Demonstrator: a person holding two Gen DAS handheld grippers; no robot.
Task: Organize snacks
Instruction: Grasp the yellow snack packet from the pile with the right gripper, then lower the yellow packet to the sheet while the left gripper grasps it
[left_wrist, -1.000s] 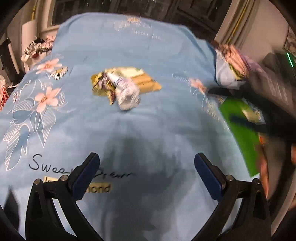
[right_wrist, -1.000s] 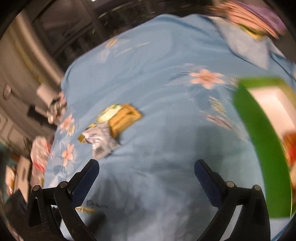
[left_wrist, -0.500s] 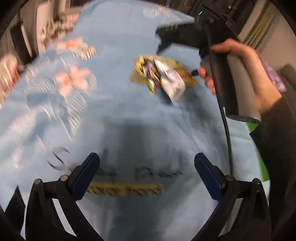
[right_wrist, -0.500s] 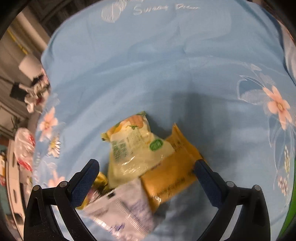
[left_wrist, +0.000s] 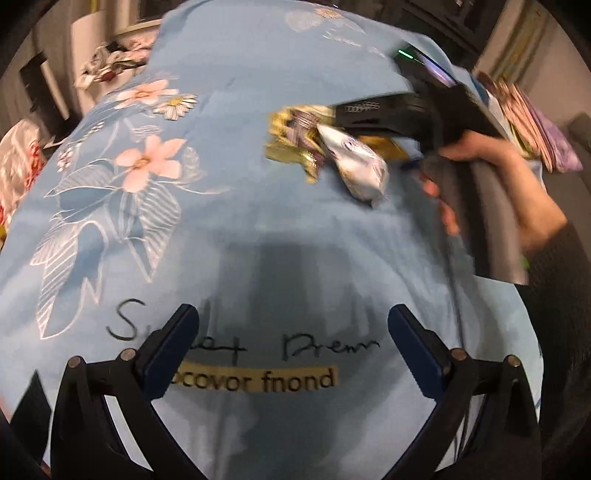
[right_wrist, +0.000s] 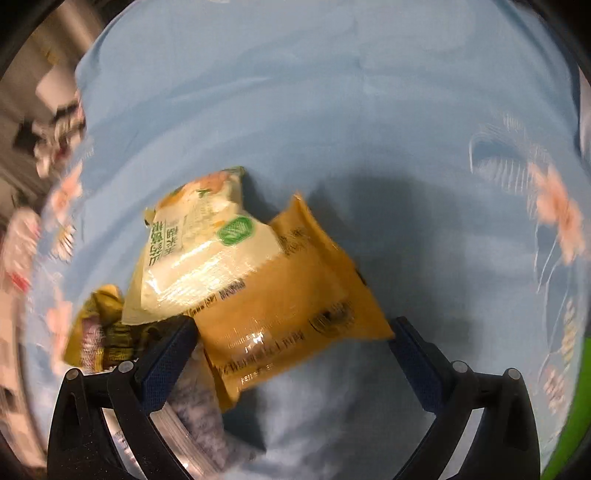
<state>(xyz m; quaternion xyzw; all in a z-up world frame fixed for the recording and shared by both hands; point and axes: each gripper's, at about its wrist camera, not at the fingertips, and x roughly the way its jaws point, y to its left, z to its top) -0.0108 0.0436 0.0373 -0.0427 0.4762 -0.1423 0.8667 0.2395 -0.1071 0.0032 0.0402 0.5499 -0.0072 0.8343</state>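
A small heap of snack packets lies on a light blue flowered cloth (left_wrist: 280, 229). In the right wrist view an orange packet (right_wrist: 291, 310) lies between my open right gripper's (right_wrist: 291, 347) fingers, with a pale yellow-white packet (right_wrist: 207, 251) overlapping it and a crumpled gold wrapper (right_wrist: 96, 328) at the left. A silver packet (right_wrist: 199, 417) lies under the left finger. In the left wrist view the silver packet (left_wrist: 354, 162) and gold wrappers (left_wrist: 295, 144) lie far ahead, with the right gripper body (left_wrist: 406, 114) over them. My left gripper (left_wrist: 291, 347) is open and empty above the cloth's printed lettering.
A green box edge (right_wrist: 569, 413) shows at the far right in the right wrist view. Folded pink and purple cloth (left_wrist: 532, 125) lies at the right, and patterned bags (left_wrist: 110, 62) lie beyond the cloth at the left. The person's hand (left_wrist: 491, 192) holds the right gripper.
The right gripper has moved from near the green box to the snack heap and down over the orange packet. The left gripper has shifted slightly, staying open.
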